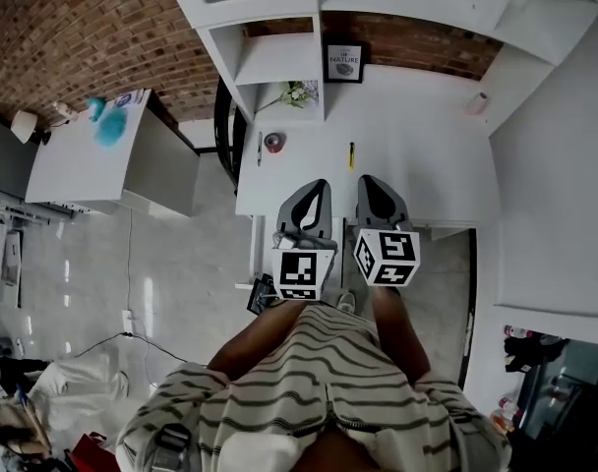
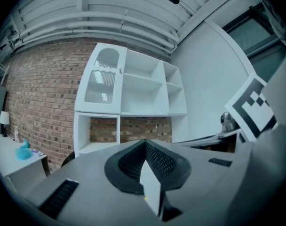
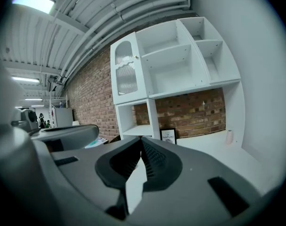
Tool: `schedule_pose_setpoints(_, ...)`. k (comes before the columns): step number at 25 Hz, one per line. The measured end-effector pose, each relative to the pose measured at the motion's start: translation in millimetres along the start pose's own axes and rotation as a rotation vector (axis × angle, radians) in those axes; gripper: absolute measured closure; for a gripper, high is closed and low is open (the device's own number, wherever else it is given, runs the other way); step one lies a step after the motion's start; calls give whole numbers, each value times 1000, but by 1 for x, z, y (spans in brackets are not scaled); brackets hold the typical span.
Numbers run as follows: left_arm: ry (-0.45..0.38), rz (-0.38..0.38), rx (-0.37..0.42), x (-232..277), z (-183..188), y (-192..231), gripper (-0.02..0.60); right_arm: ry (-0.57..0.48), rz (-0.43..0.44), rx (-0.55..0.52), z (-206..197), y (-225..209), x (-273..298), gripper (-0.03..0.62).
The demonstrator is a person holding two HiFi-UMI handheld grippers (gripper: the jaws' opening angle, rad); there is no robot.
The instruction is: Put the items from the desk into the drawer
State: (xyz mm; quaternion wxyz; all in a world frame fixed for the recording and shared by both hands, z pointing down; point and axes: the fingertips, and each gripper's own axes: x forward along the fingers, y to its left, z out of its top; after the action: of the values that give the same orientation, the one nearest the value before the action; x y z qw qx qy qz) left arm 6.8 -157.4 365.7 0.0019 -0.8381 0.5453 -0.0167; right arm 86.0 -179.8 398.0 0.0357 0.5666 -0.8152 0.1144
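The right gripper has its jaws pressed together, nothing between them. Beyond it, a white surface carries a small framed picture against a brick wall, beneath white open shelves.

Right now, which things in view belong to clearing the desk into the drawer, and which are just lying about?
Job: thin pen, round red item, yellow-and-black stick, all loose on the desk; left gripper and right gripper, both shut, empty.

Lying about (probably): framed print, flower sprig, pale cup, blue object on the side table.
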Motion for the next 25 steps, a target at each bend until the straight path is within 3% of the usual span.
schedule_pose_setpoints(25, 143, -14, -40, 37, -55, 25, 577, 326, -72, 129, -100, -51, 112, 580)
